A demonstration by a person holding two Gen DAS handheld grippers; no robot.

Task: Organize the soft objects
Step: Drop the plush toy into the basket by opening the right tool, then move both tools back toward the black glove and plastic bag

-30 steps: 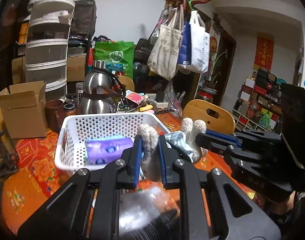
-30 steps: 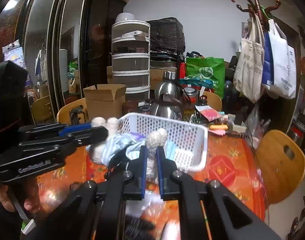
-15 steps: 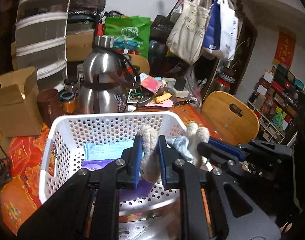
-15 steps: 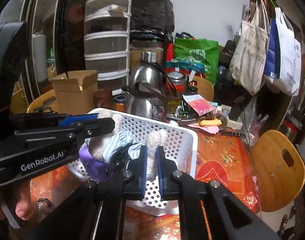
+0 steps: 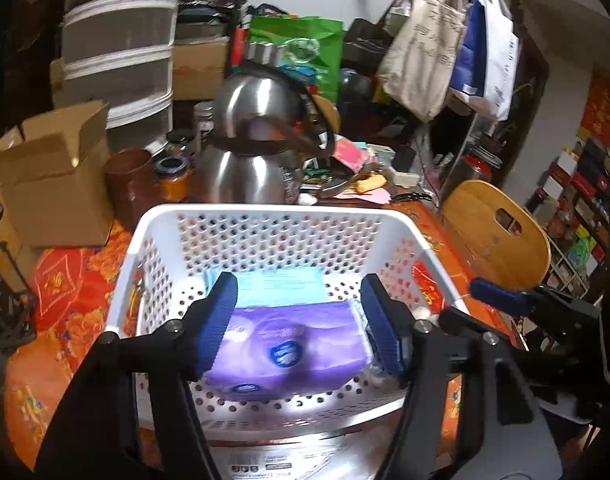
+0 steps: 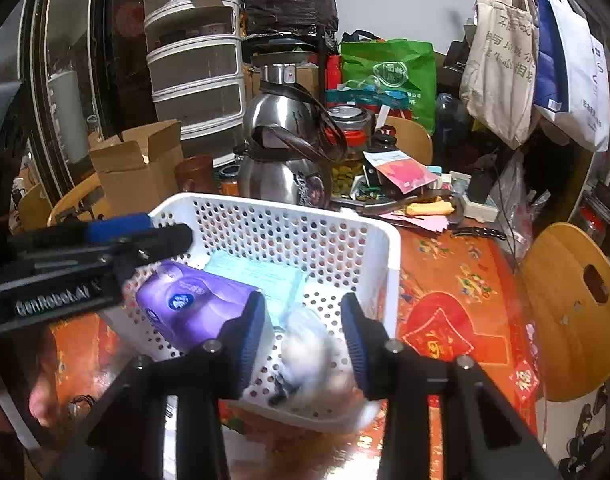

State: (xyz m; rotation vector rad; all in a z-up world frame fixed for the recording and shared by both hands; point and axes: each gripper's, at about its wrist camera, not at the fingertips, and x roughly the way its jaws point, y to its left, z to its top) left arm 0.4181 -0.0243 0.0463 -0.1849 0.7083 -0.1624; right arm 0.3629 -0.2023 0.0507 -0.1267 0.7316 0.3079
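We record a counter (image 6: pixel 461 280) under a red patterned cloth across the lower frame; on it, at centre, a white perforated basket (image 6: pixel 385 248). Inside, left of centre, a purple tissue pack (image 5: pixel 293 348) lies over a pale blue packet (image 5: pixel 281 286). At the basket's lower right corner we note a blurred plush toy (image 6: pixel 313 364), between the fingers of the right hand-held gripper (image 6: pixel 303 344), whose jaws stand apart. The left hand-held gripper (image 5: pixel 299 328) is likewise spread wide, holding nothing. Behind: a steel kettle (image 5: pixel 253 156), upper centre.

Steel kettle (image 5: pixel 257 148) beside cardboard box (image 5: pixel 49 172) on table.
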